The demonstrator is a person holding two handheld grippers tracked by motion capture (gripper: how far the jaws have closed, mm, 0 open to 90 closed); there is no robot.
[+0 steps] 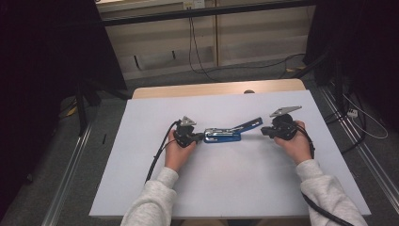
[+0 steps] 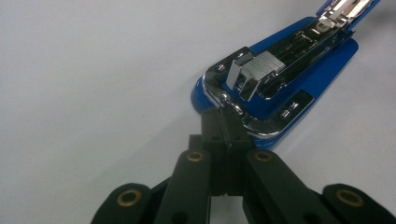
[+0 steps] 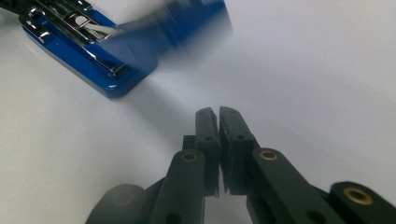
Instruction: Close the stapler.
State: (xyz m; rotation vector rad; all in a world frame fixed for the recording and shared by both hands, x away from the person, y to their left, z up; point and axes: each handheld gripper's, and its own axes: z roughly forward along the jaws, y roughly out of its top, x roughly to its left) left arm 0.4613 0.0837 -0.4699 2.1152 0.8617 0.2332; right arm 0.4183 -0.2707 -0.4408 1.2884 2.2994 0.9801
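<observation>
My left hand-held gripper (image 2: 223, 122) closed, pinning blue stapler (image 2: 280, 79) rear on desk (image 1: 235, 179); right hand-held gripper (image 3: 218, 116) closed, empty, beside raised lid (image 1: 248, 125); keep base steady

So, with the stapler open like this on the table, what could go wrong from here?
1. The left gripper is shut, its tips pressing the chromed rear end of the blue stapler; on that smooth metal they could slip and the stapler might slide.
2. The raised top arm looks blurred in the right gripper view, perhaps swinging; it may snap down.
3. The shut right gripper holds nothing.
</observation>
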